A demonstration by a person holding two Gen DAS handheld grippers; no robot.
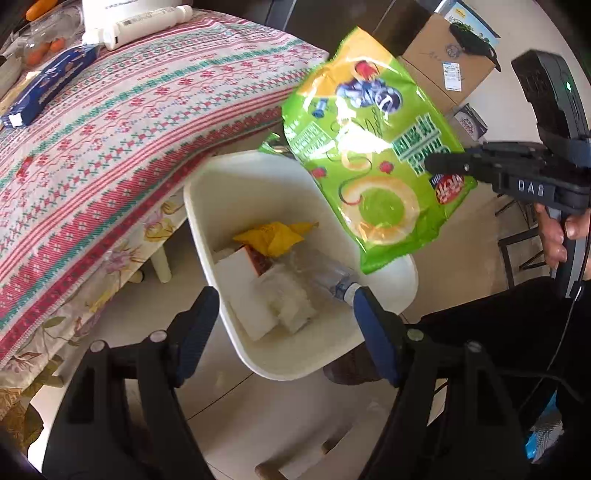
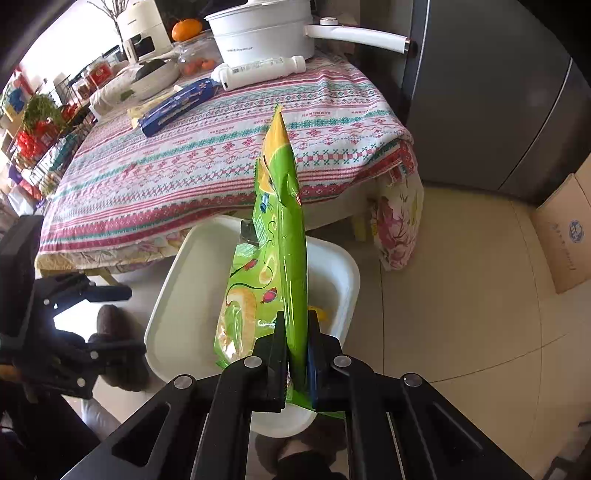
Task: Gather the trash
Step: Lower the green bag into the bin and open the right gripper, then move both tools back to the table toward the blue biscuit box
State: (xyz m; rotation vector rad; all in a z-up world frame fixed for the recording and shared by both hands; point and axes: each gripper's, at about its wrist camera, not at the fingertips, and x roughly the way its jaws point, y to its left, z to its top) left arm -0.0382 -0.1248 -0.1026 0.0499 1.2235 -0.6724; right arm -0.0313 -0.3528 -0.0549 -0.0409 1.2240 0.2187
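Note:
A white bin [image 1: 207,206] stands on the floor by the table and holds a yellow wrapper [image 1: 277,236], a white carton [image 1: 243,291] and a clear plastic bottle [image 1: 321,273]. My left gripper [image 1: 284,310] hangs open above the bin; the bottle's cap lies close to its right fingertip, and nothing is pinched. My right gripper [image 2: 295,325] is shut on the lower edge of a green snack bag [image 2: 284,221], which stands upright over the bin [image 2: 173,288]. The left wrist view shows the bag [image 1: 373,147] tilted above the bin's far rim, with the right gripper [image 1: 439,162] at its side.
The table under a striped cloth [image 2: 221,155] carries a blue box [image 2: 177,107], a white bottle [image 2: 262,72] and a white pot [image 2: 262,33]. A grey fridge [image 2: 480,110] and a cardboard box [image 2: 565,232] stand to the right. The left gripper [image 2: 122,319] is left of the bin.

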